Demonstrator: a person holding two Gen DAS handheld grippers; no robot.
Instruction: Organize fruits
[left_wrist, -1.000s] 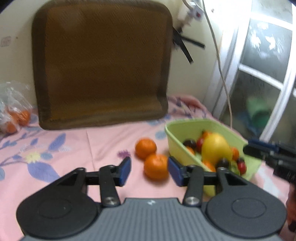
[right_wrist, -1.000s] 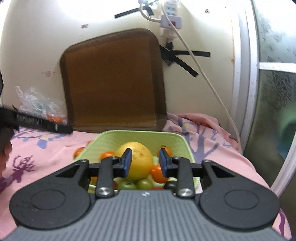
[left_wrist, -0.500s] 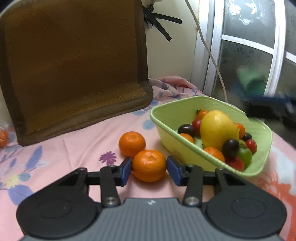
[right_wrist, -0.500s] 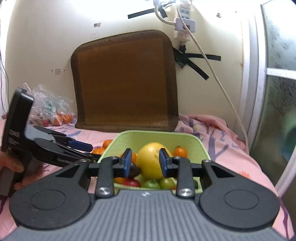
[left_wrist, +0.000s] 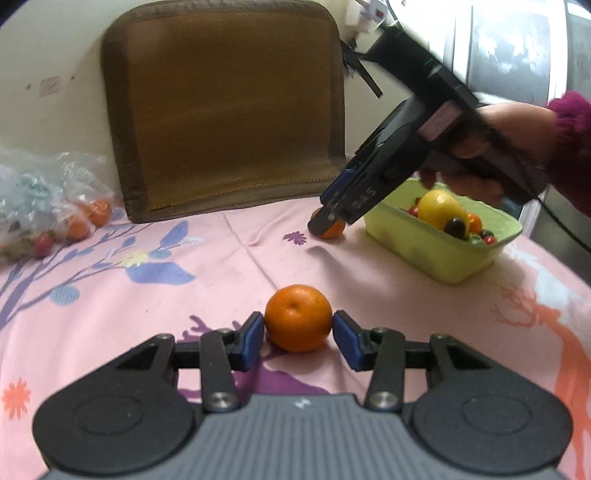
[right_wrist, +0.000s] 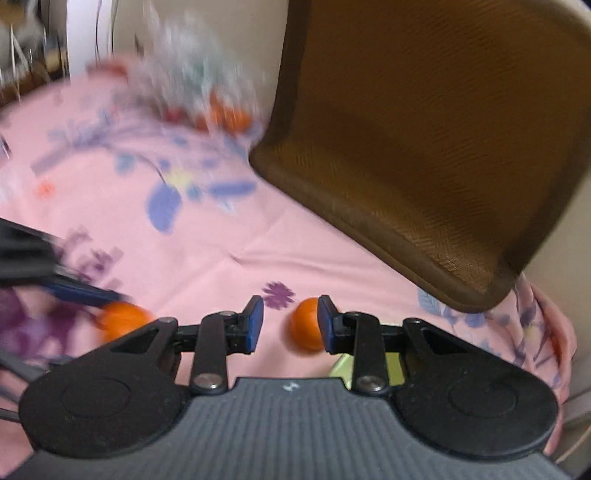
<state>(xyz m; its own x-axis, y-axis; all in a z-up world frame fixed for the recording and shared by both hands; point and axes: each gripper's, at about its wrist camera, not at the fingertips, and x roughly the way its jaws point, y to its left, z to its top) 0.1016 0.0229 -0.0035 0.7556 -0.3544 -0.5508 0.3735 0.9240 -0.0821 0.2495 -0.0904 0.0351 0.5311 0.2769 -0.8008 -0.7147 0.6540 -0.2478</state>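
Observation:
In the left wrist view an orange mandarin (left_wrist: 297, 322) sits on the pink cloth between my left gripper's (left_wrist: 298, 338) blue pads, which stand just beside it; the jaws are open around it. A second mandarin (left_wrist: 331, 229) lies near the green fruit bowl (left_wrist: 443, 254), with my right gripper (left_wrist: 328, 218) tilted down over it. In the right wrist view that mandarin (right_wrist: 306, 328) lies past the open right gripper (right_wrist: 290, 323), close to its right pad. The first mandarin (right_wrist: 122, 321) shows blurred at left.
A brown cushion (left_wrist: 221, 107) leans on the back wall. A clear plastic bag of fruit (left_wrist: 48, 199) lies at far left. The bowl holds a yellow fruit (left_wrist: 441, 206) and several small fruits. A corner of the bowl (right_wrist: 341, 365) shows under the right gripper.
My left gripper pulled back from the bowl with the mandarin between its pads. My right gripper swung from above the bowl leftward and down to the second mandarin.

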